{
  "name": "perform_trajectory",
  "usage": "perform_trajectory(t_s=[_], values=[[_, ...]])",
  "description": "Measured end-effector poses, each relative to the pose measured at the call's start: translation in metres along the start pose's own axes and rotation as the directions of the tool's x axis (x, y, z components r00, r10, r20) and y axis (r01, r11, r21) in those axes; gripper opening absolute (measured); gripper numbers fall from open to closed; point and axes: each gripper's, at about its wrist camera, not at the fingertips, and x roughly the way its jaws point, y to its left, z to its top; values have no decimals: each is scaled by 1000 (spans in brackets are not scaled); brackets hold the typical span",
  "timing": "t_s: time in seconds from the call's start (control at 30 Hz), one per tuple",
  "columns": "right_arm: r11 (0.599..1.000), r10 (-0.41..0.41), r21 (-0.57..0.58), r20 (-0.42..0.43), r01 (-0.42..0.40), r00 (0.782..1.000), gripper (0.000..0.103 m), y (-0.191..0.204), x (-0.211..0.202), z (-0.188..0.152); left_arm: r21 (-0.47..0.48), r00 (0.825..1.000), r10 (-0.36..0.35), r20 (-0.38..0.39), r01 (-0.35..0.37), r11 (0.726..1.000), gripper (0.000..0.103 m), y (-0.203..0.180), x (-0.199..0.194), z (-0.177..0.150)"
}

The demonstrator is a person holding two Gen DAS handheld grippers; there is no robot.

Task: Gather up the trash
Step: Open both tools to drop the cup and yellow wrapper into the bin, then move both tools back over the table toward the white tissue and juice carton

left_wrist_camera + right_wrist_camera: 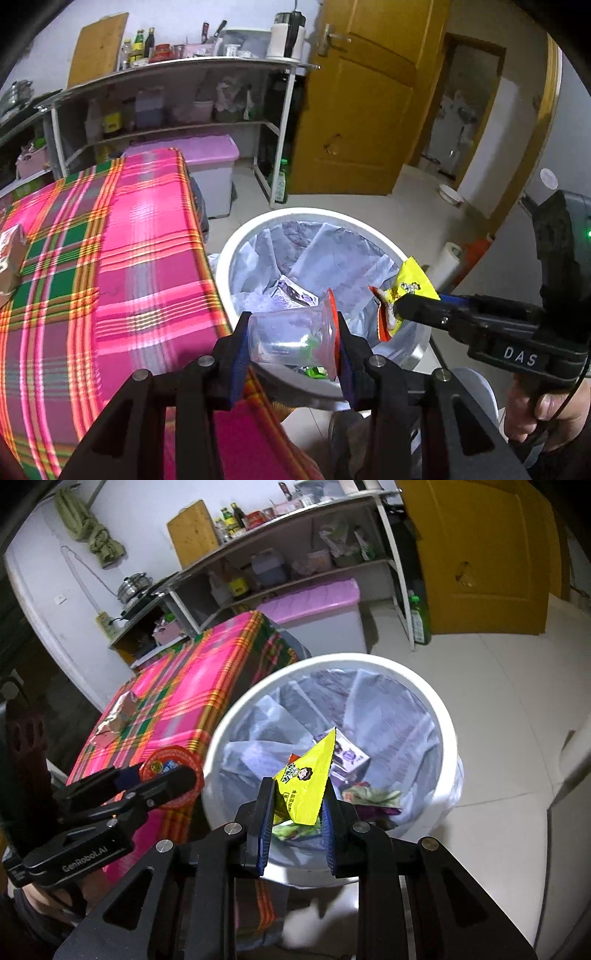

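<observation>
My left gripper (291, 341) is shut on a clear plastic cup (288, 332) with a red foil lid (332, 325), held sideways over the near rim of the white trash bin (229, 254). In the right wrist view the lid (173, 771) shows beside the left gripper (162, 779). My right gripper (299, 812) is shut on a crumpled yellow snack wrapper (306, 779) above the bin (443, 709). The left wrist view shows that wrapper (406, 288) at the tip of the right gripper (397, 308). Inside the lined bin lie a purple carton (349, 755) and other wrappers.
The table under a pink plaid cloth (110, 258) stands left of the bin, with a torn foil packet (114, 720) and a carton (11, 254) on it. Behind are a shelf unit (177, 96), a pink-lidded box (210, 162), a green bottle (419, 622) and a yellow door (362, 96).
</observation>
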Motion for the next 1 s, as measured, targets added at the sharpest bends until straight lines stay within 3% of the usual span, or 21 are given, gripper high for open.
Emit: perform_trajectory(t_s=[0.33, 0.47, 1.0], values=[[999, -28, 36, -24, 29, 999, 27, -21, 10, 0, 29, 996, -25, -85, 28, 999, 41, -10, 34, 11], [998, -37, 47, -19, 38, 999, 38, -25, 9, 0, 33, 994, -28, -101, 31, 999, 41, -11, 42, 13], [999, -33, -35, 40, 34, 999, 38, 8, -19, 3, -16, 998, -55, -40, 54, 998, 41, -3, 11, 9]])
